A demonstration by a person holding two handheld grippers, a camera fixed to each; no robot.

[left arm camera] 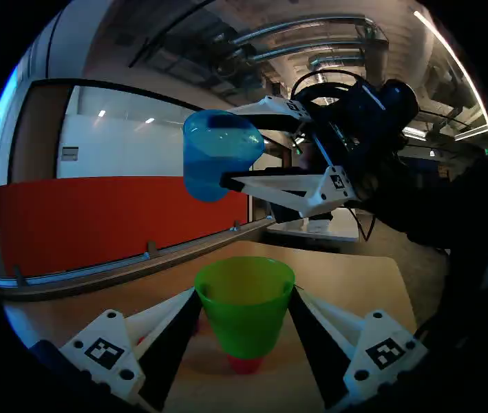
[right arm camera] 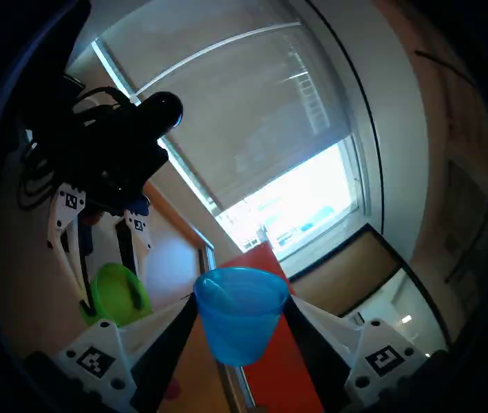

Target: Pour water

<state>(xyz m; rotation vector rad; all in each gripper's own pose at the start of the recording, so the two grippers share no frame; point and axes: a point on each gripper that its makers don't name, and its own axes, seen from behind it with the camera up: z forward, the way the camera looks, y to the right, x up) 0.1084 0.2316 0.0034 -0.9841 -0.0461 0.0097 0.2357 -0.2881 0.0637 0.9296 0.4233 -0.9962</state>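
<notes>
left gripper view: low, level over table [left arm camera: 354,275] | right gripper view: raised, rolled sideways | shared: green cup [left arm camera: 245,303], blue cup [left arm camera: 213,155]

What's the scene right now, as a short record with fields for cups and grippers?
left gripper: shut on green cup
right gripper: shut on blue cup
blue cup position: raised, higher than green cup, apart from it
water: cannot tell
surface: wooden table
</notes>
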